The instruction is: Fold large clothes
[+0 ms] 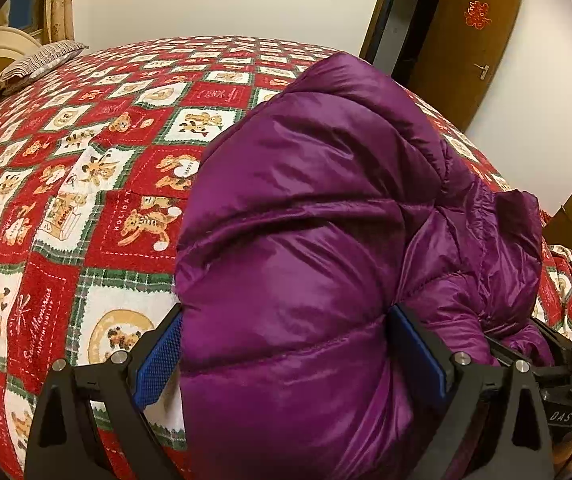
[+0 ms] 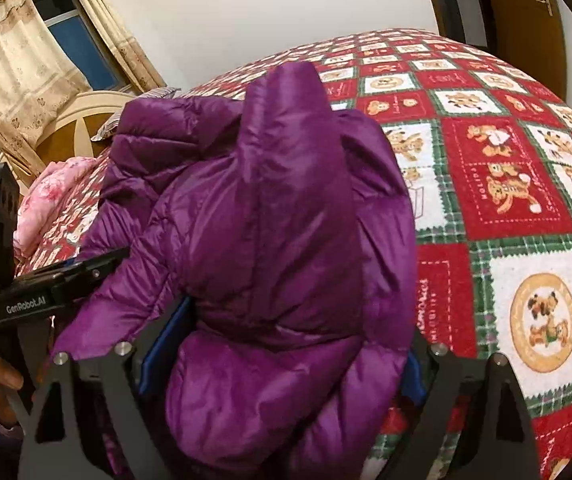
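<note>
Both grippers, left gripper point(image 1: 286, 356) and right gripper point(image 2: 282, 356), were clamped wide on the puffy purple jacket point(image 1: 325, 200) near the bed's point(image 1: 66, 200) edge; light, slick, springy, so grab at quilted seams.

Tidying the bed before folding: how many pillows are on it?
1: a striped pillow at the head of the bed, by the headboard. The purple jacket may hide others.

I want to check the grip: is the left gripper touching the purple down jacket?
Touching. In the left wrist view the purple down jacket fills the left gripper, and both blue pads press into its puffy fabric.
</note>
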Demonstrator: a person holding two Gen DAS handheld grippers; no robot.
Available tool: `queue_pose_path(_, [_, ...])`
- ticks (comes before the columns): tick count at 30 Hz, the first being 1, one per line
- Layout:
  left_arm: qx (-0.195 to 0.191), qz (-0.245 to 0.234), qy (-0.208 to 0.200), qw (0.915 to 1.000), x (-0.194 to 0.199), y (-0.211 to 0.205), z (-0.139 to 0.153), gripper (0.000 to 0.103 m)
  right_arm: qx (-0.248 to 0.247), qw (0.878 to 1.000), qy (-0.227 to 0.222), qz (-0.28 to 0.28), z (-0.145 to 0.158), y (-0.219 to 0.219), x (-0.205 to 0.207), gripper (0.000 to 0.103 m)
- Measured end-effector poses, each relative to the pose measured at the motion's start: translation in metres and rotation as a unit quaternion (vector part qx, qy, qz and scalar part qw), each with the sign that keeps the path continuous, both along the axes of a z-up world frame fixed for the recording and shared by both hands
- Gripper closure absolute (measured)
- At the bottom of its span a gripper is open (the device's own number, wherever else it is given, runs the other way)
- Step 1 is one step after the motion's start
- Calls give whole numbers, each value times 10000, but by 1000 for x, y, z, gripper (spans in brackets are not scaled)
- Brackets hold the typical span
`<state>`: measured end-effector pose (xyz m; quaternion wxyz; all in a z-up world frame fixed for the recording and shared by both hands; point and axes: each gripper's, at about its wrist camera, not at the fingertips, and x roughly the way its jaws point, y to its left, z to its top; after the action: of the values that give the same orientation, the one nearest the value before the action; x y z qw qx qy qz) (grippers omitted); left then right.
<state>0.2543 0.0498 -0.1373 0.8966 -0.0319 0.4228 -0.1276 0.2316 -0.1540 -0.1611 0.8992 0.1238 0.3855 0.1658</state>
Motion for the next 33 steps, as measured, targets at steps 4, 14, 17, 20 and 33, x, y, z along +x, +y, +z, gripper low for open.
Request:
queue_pose_path(4, [-305, -70, 109, 9995, 2, 4, -4, 8, 106, 9998, 60, 146, 1, 3, -1, 32])
queue_pose_path(14, [-520, -207, -131, 9983, -26, 7, 3, 31, -370, 9991, -57, 195, 15, 27, -22, 62])
queue_pose_path(17, [-561, -149, -144, 9982, -35, 9, 5, 31, -572, 9981, -141, 167, 17, 32, -30, 63])
queue_pose_path(20, [-558, -129, -162, 9982, -40, 11, 4, 31, -551, 9983, -142, 146, 16, 30, -34, 63])
queue_pose_path(33, [-574, -28, -149, 9982, -42, 16, 0, 25, -115, 9998, 152, -24, 13, 14, -27, 38])
